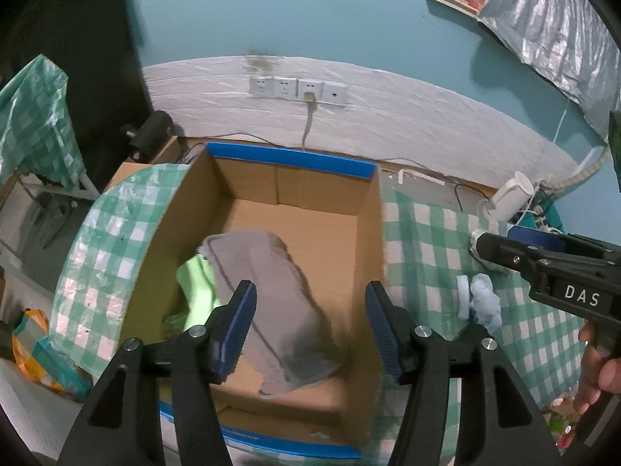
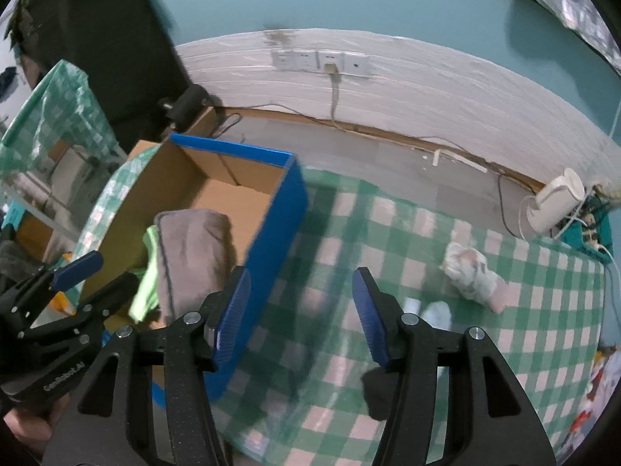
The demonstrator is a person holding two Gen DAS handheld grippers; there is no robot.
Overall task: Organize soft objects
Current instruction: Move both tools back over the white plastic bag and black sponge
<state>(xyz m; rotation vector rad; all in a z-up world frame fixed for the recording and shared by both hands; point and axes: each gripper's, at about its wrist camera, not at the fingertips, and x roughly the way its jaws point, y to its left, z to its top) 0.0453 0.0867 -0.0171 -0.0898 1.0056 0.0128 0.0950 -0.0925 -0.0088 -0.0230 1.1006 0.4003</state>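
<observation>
Two soft items already lie in the cardboard box (image 1: 295, 233) seen from the left wrist: a grey towel (image 1: 268, 295) over a green cloth (image 1: 196, 287); the left gripper (image 1: 310, 326) hangs above, spread and empty.

From the right wrist, the right gripper (image 2: 300, 310), also released, faces the checkered tablecloth (image 2: 388, 233), where a patterned sock (image 2: 471, 275) and a pale blue cloth (image 2: 436, 314) remain unpacked.

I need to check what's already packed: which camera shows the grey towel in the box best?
The left wrist view. It looks straight down into the cardboard box, so the grey towel shows nearly whole, lying partly over a green cloth. The right wrist view catches only the towel's end, seen from the side and blurred.
</observation>
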